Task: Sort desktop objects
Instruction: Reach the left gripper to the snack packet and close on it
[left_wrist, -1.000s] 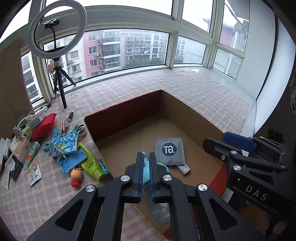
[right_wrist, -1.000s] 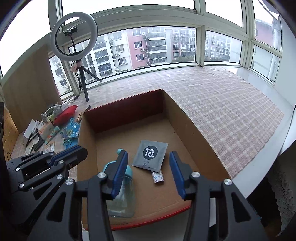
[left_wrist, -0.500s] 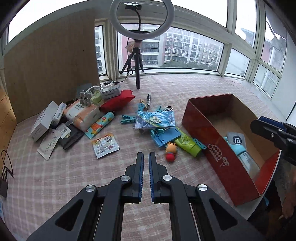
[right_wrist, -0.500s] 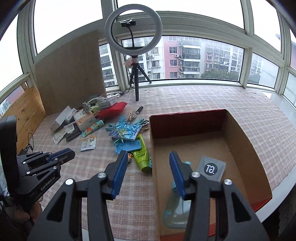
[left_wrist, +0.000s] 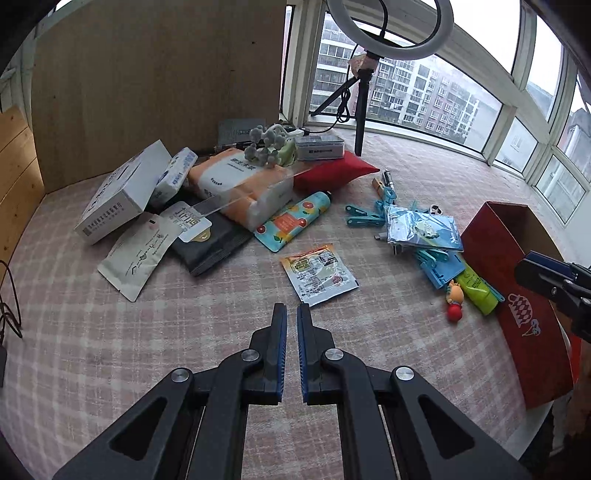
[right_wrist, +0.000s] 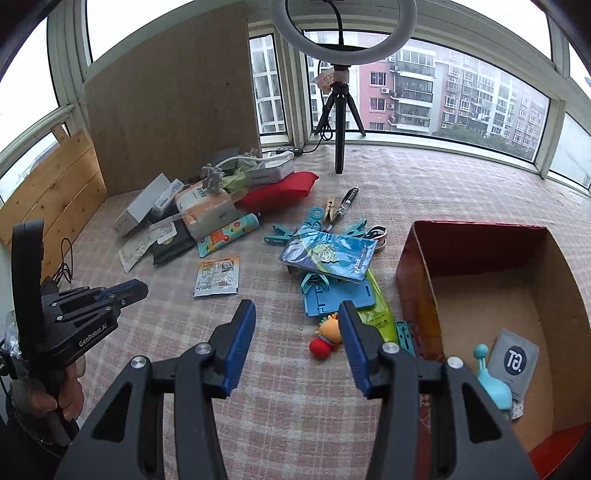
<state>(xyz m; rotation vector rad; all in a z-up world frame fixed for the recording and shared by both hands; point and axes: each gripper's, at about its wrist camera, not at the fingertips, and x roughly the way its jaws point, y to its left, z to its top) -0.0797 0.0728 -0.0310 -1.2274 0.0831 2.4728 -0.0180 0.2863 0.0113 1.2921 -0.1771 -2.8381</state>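
Note:
A red cardboard box (right_wrist: 413, 254) stands at the right and holds a blue bottle (right_wrist: 493, 384) and a grey sachet (right_wrist: 517, 363); it also shows in the left wrist view (left_wrist: 517, 295). Loose items lie on the checked cloth: a snack packet (left_wrist: 317, 273), a small toy figure (right_wrist: 327, 332), a green tube (left_wrist: 478, 288), blue clips (right_wrist: 317, 284). My left gripper (left_wrist: 291, 314) is shut and empty, just short of the snack packet. My right gripper (right_wrist: 297, 314) is open and empty, above the cloth beside the toy figure.
A pile of boxes, tissue packs and pouches (left_wrist: 177, 192) lies at the back left against a wooden board (left_wrist: 147, 74). A ring light on a tripod (right_wrist: 341, 110) stands at the back by the windows. A cable (left_wrist: 7, 295) lies at the left edge.
Both grippers have swung left, away from the box and over the loose items. The left gripper has left the blue bottle lying in the box and is shut on nothing.

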